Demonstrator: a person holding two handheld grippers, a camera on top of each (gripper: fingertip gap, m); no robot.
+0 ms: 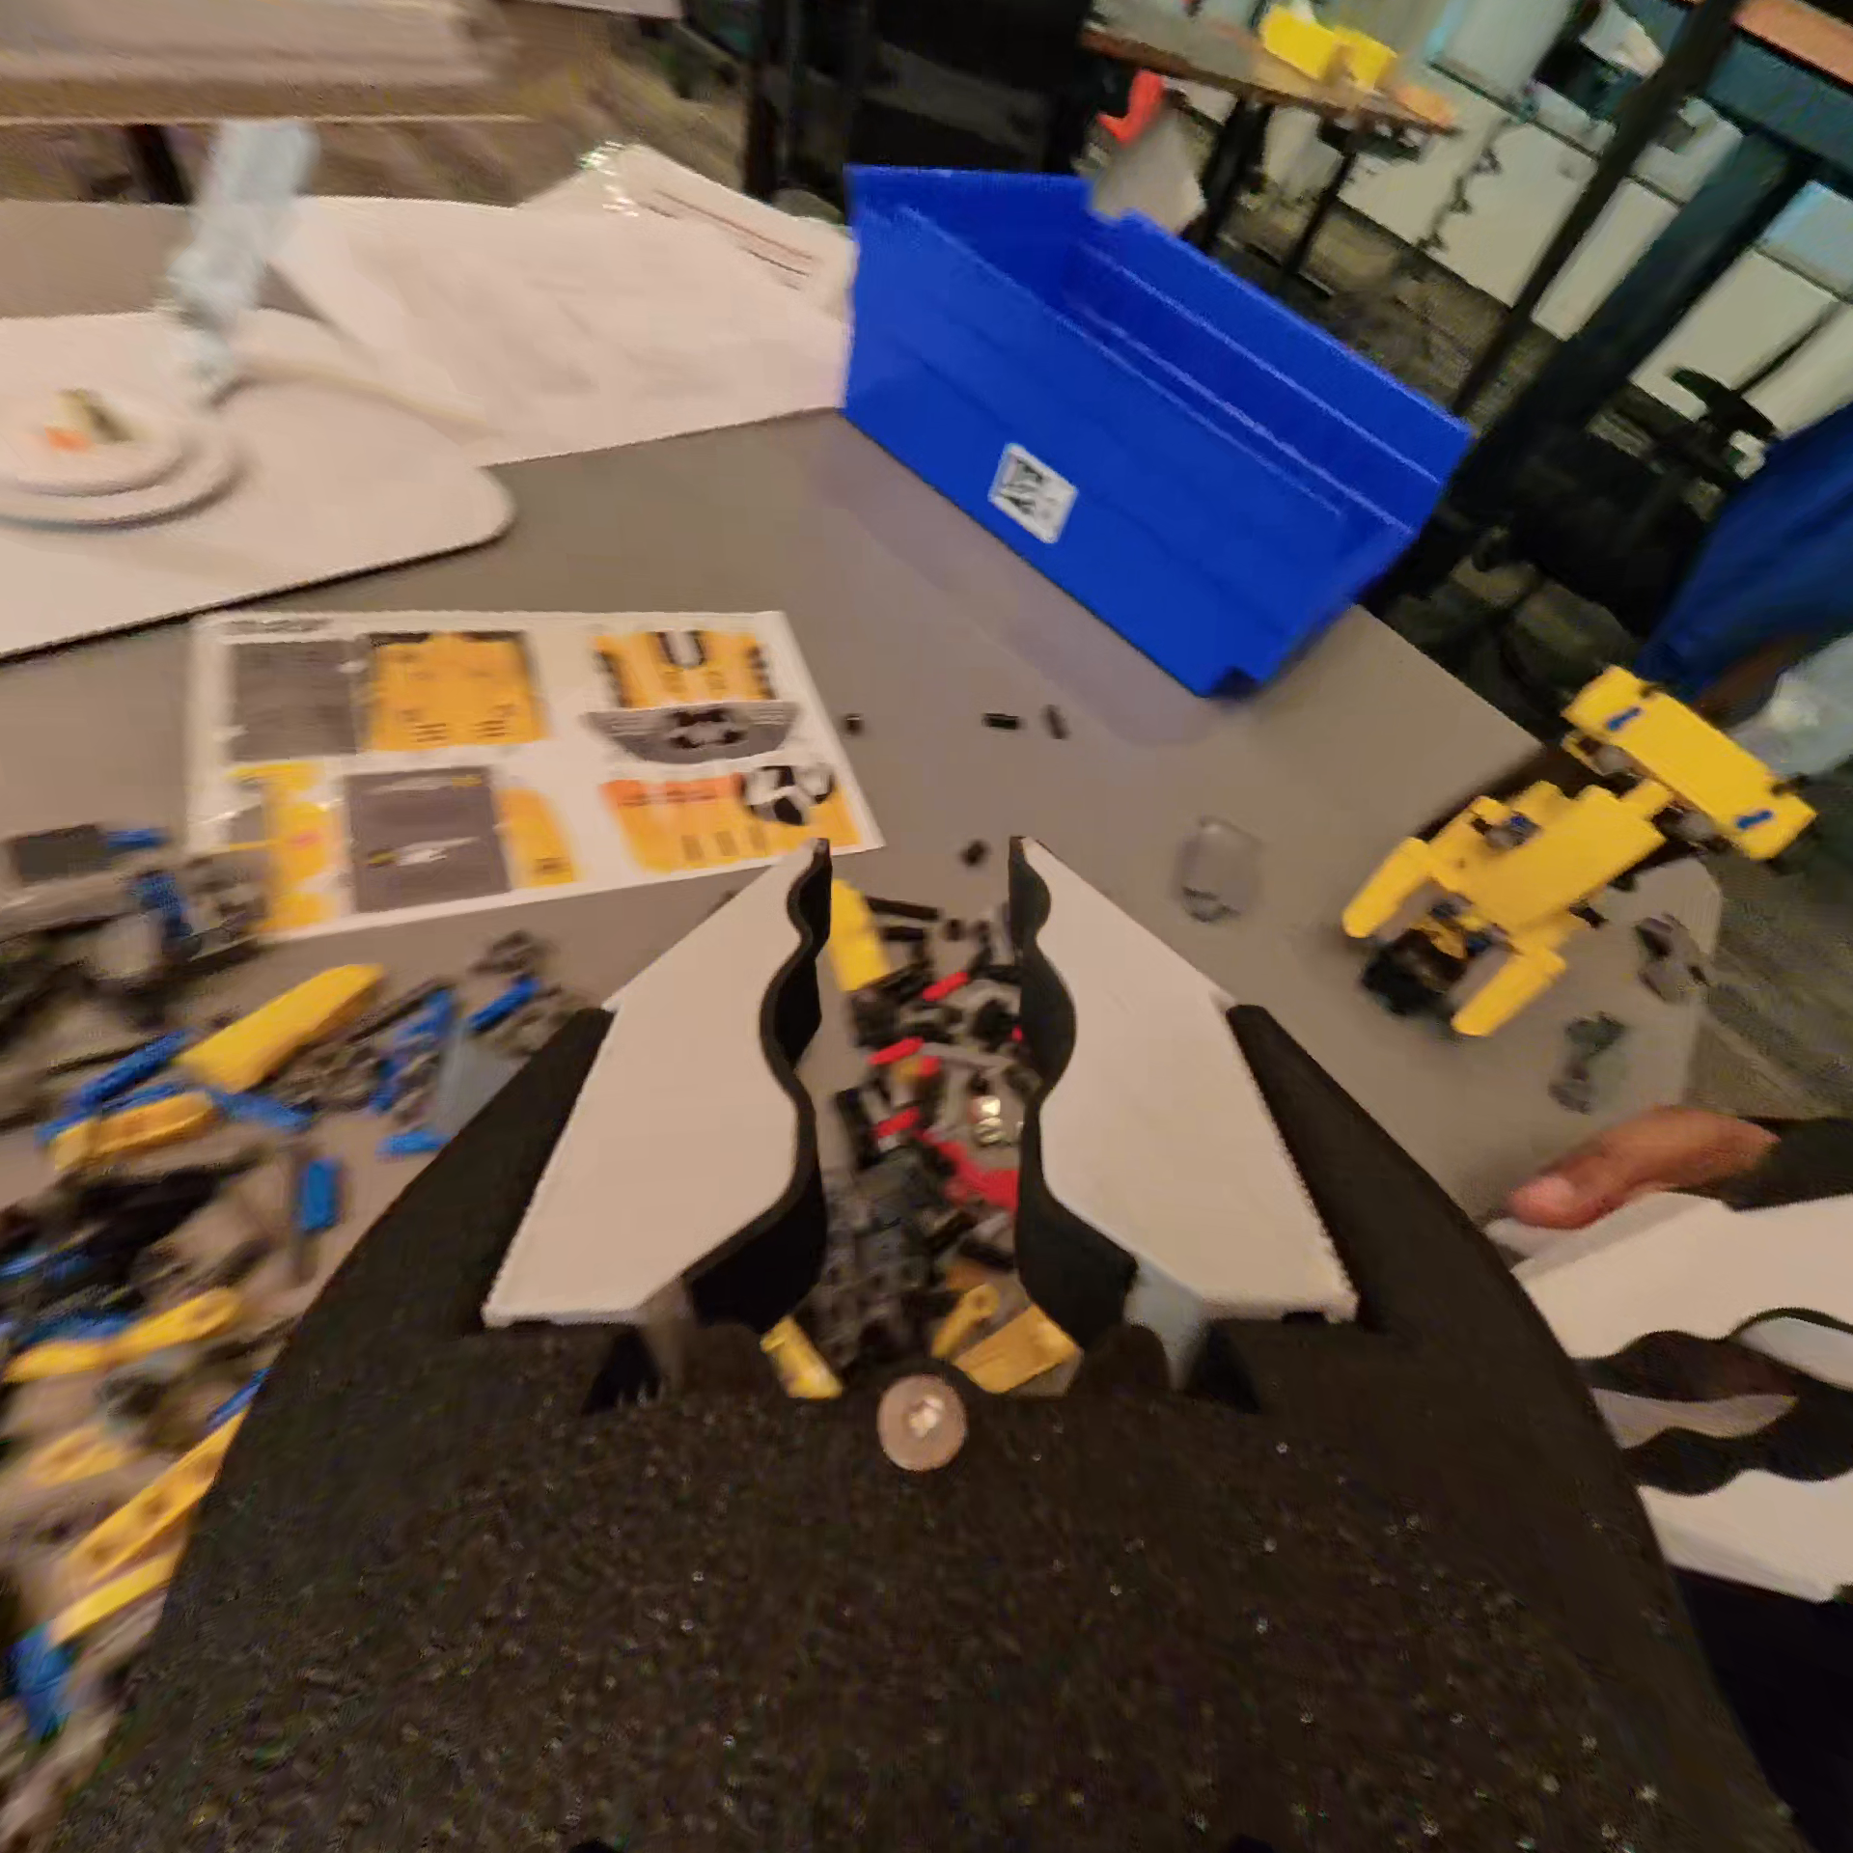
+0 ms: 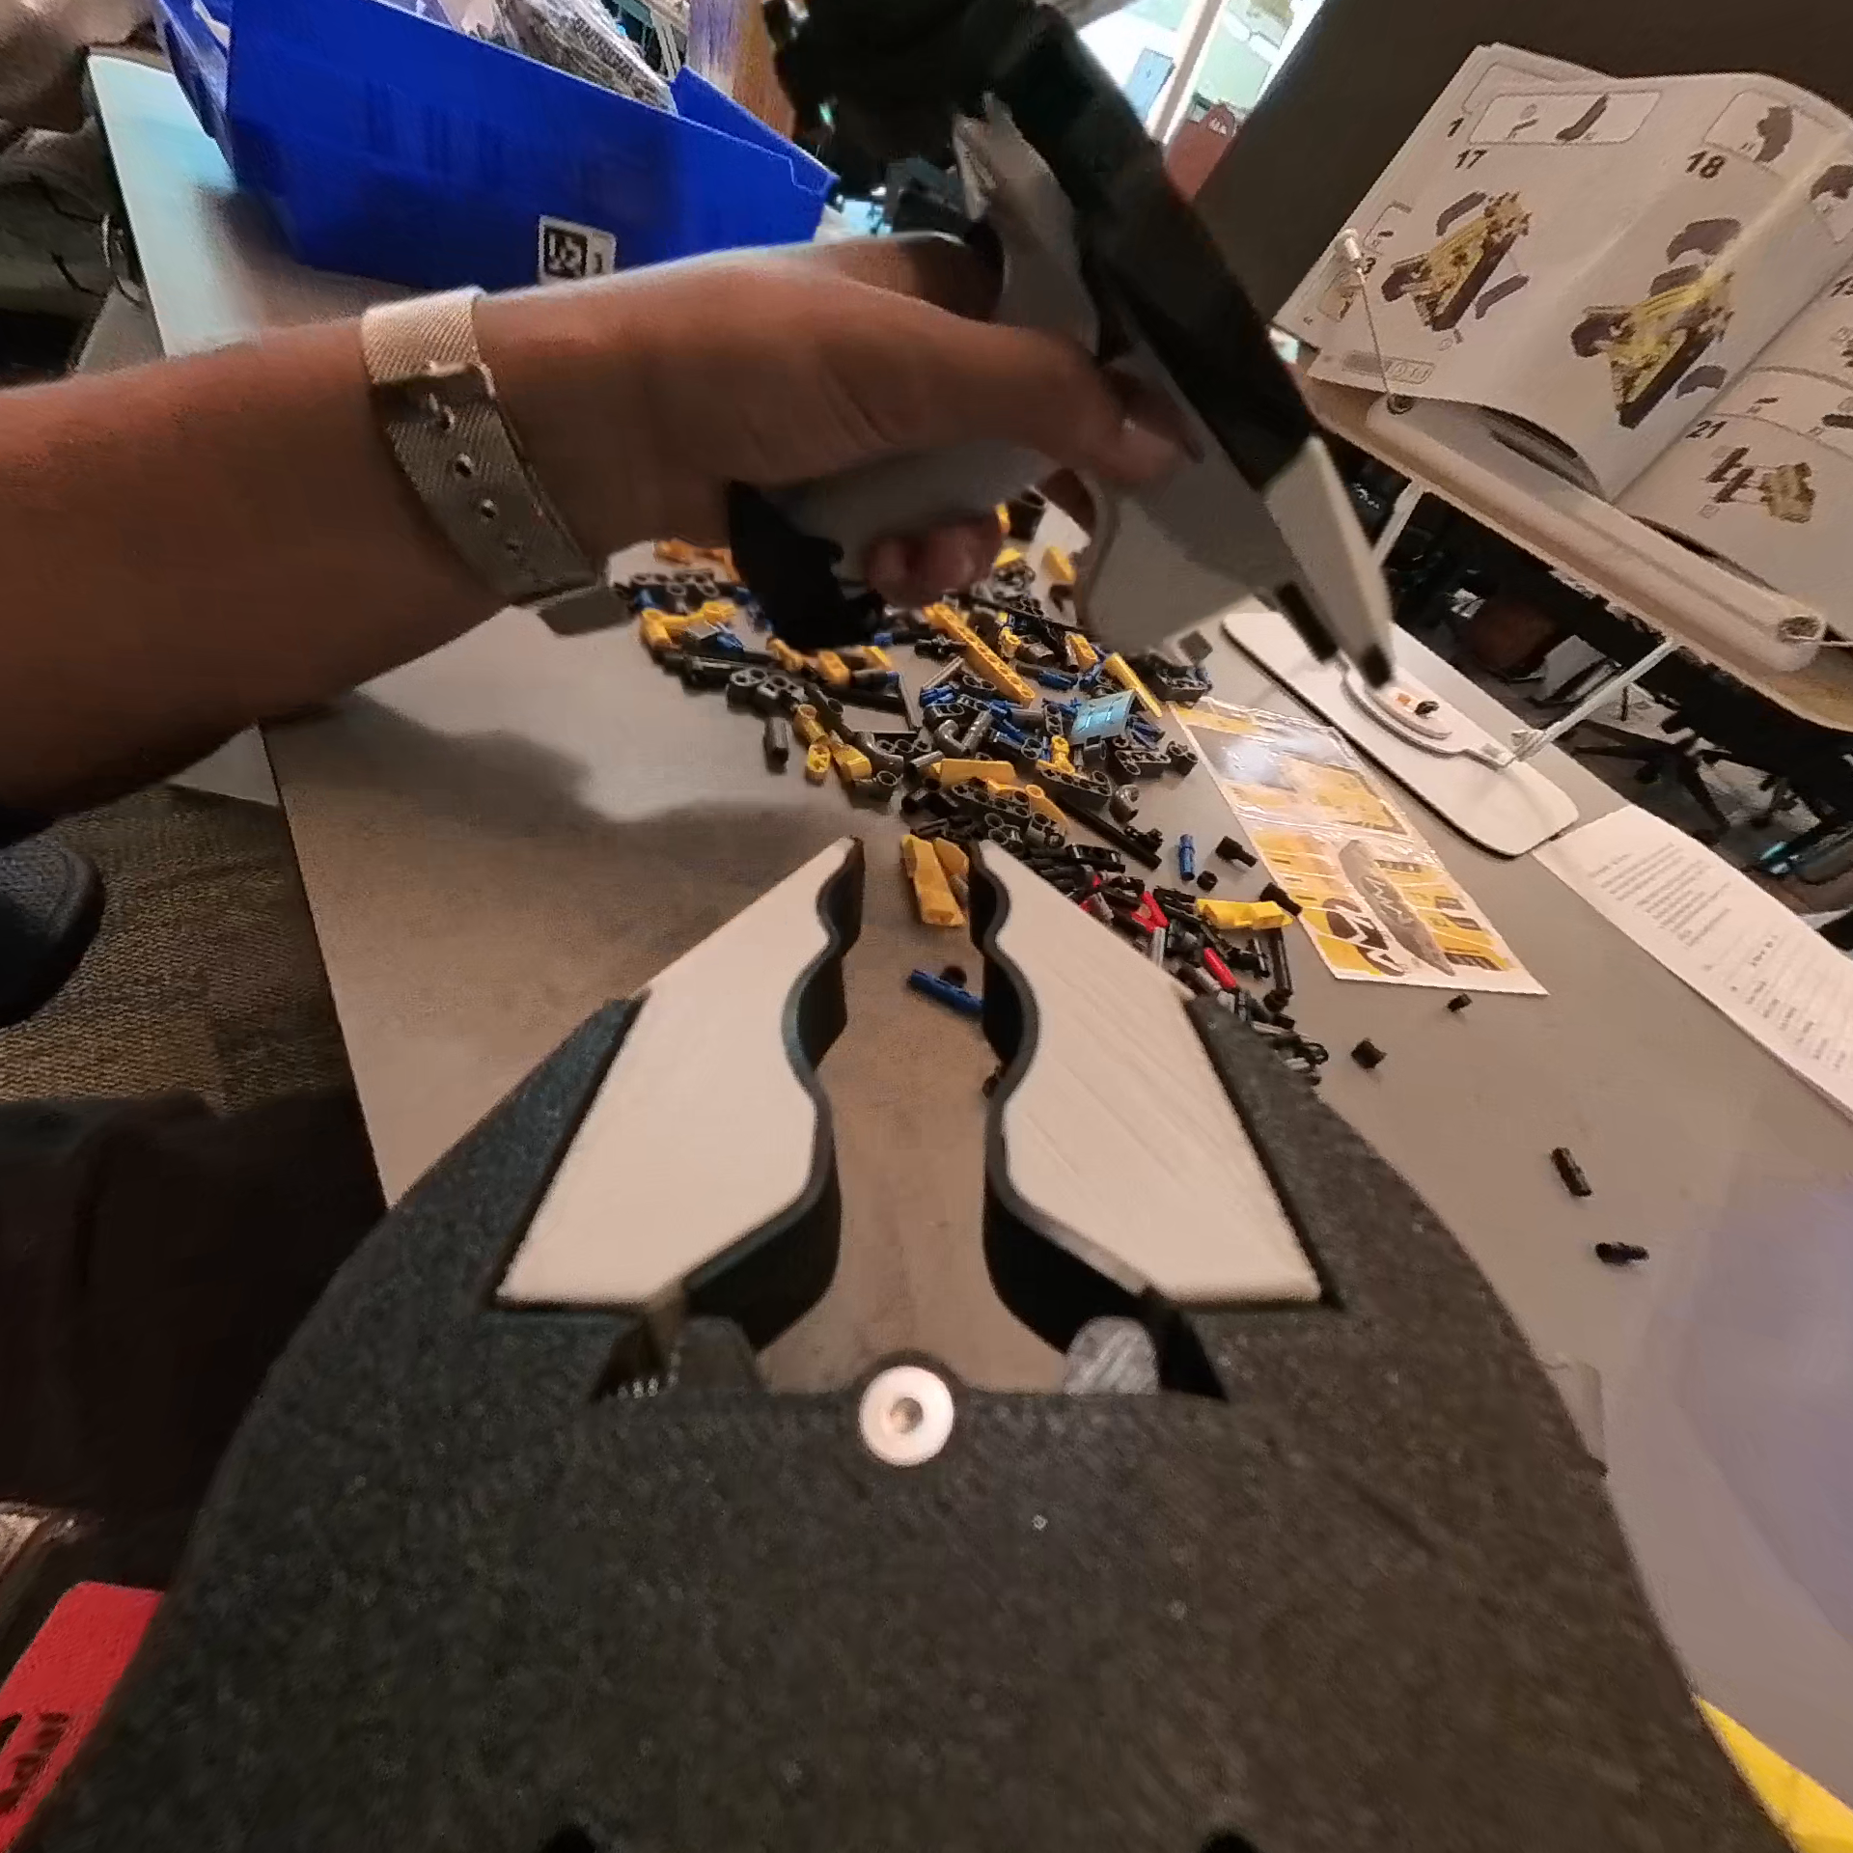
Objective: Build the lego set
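My left gripper (image 1: 922, 852) is open and empty. It hovers over a heap of small black, red and yellow building pieces (image 1: 933, 1103) on the grey table (image 1: 953, 622). In the right wrist view a hand holds it (image 2: 1369, 662) tilted down above the large pile of pieces (image 2: 1003, 742). My right gripper (image 2: 917, 852) is open and empty, low over the table. A yellow piece (image 2: 933, 882) lies just past its tips and a blue pin (image 2: 943, 988) lies between its fingers. A partly built yellow model (image 1: 1564, 862) sits at the right.
A blue bin (image 1: 1133, 431) stands at the back. A sticker sheet (image 1: 521, 762) lies left of centre. An open instruction booklet (image 2: 1604, 271) rests on a white stand (image 2: 1454, 762). A printed paper (image 2: 1735, 953) lies to the right. Loose black pins (image 2: 1569, 1173) are scattered about. My right tips are roughly 20 cm from the partly built yellow model (image 1: 1564, 862).
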